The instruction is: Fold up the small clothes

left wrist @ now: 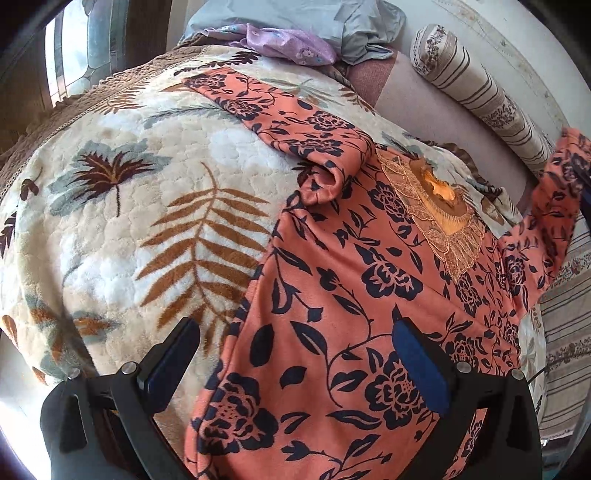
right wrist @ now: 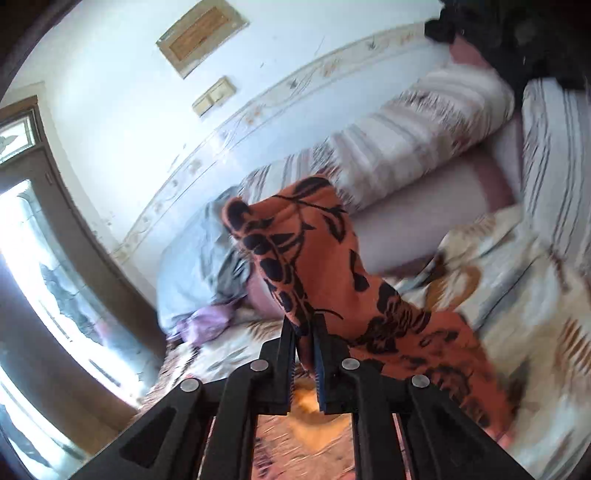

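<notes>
An orange top (left wrist: 332,295) with dark flowers is spread flat on a leafy blanket (left wrist: 129,221) on the bed. The lace collar (left wrist: 439,206) can be seen, so the front is facing up. The left tongs (left wrist: 295,365) are spread wide, and nothing is held in them. They are held just over the bottom part of the top, with one finger over the blanket and one over the cloth. One sleeve (left wrist: 273,114) is laid out across the blanket, with a small bunch near the shoulder. The other sleeve (right wrist: 295,251) is pinched in the right tongs (right wrist: 303,350), which are pressed together on it, and it is lifted up off the bed. A striped pillow (left wrist: 480,96) and some grey and purple clothes (left wrist: 295,33) can be seen at the far end of the bed. No neat fold can be seen on the top yet, so the job looks only just begun. The lifted sleeve is probably meant to be laid over the middle. After that, the other sleeve and the body would be left to fold.
</notes>
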The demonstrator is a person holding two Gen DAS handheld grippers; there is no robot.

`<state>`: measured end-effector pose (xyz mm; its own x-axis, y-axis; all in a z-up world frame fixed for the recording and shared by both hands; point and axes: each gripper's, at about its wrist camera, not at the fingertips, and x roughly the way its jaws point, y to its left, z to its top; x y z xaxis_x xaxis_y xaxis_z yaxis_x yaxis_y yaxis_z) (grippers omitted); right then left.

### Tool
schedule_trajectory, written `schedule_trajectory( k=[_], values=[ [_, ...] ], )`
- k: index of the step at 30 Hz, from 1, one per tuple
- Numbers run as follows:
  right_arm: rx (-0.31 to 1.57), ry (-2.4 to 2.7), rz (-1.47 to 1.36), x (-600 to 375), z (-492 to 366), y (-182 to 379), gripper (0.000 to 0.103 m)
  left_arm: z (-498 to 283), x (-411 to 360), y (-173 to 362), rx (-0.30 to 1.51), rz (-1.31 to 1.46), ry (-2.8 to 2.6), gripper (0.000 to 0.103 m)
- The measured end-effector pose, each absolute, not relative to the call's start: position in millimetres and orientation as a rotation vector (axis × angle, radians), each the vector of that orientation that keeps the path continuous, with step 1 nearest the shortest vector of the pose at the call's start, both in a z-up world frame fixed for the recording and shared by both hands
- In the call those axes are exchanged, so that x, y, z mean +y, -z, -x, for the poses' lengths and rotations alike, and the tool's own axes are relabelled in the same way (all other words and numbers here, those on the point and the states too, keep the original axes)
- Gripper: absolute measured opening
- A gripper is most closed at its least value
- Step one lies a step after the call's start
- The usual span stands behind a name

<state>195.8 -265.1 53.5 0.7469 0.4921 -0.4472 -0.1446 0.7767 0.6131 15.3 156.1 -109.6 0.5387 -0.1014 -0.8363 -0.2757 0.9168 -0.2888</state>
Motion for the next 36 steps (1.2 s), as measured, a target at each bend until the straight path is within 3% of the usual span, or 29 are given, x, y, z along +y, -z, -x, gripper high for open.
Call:
schedule_trajectory(
  k=[1,2,5,7,14,21,25,27,28,31,33,34,36],
  values=[
    [0.703,-0.412,-0.594,-238.8,-193.9,-28.1,0.060,-12.3,161.7,109.2,1.000,0.427,-0.116,0.103],
    [0.756,-0.438,-0.609,-217.9,-190.6,-0.2,0.103,-10.3,167.3,109.4,0.998,0.442,-0.122,0.103],
    [0.975,-0.415,-0.609,-182.1,-182.4,83.5,0.102,-10.2,178.7,111.9,1.007,0.476,-0.132,0.103],
    [1.037,-0.416,-0.668,-190.4,-163.7,111.2,0.101,-12.7,180.5,109.3,1.000,0.471,-0.133,0.103],
    [0.905,-0.308,-0.707,-282.6,-145.2,86.4,0.101,-60.0,142.8,102.1,0.986,0.499,0.029,0.103],
    [0.933,-0.247,-0.711,-321.5,-104.0,108.2,0.101,-160.7,75.9,102.7,1.064,0.629,0.276,0.103],
    [0.929,-0.241,-0.739,-330.9,-90.2,122.9,0.101,-210.3,52.7,130.0,1.137,0.643,0.276,0.103],
    [0.926,-0.246,-0.746,-335.4,-86.8,125.8,0.101,-225.3,51.2,151.9,1.186,0.653,0.221,0.095],
    [0.923,-0.250,-0.745,-337.3,-85.9,126.0,0.101,-229.9,51.2,159.8,1.207,0.660,0.201,0.087],
    [0.908,-0.253,-0.746,-342.8,-83.4,124.7,0.101,-231.6,48.3,154.2,1.169,0.652,0.196,0.083],
    [0.903,-0.249,-0.758,-345.6,-83.2,125.7,0.101,-236.4,40.6,154.9,1.208,0.576,0.184,0.042],
    [0.904,-0.249,-0.761,-345.8,-83.7,126.6,0.101,-239.4,36.6,159.4,1.251,0.535,0.170,0.011],
    [0.904,-0.245,-0.763,-345.1,-84.1,127.3,0.101,-242.3,37.9,161.2,1.265,0.544,0.172,0.011]
  ],
)
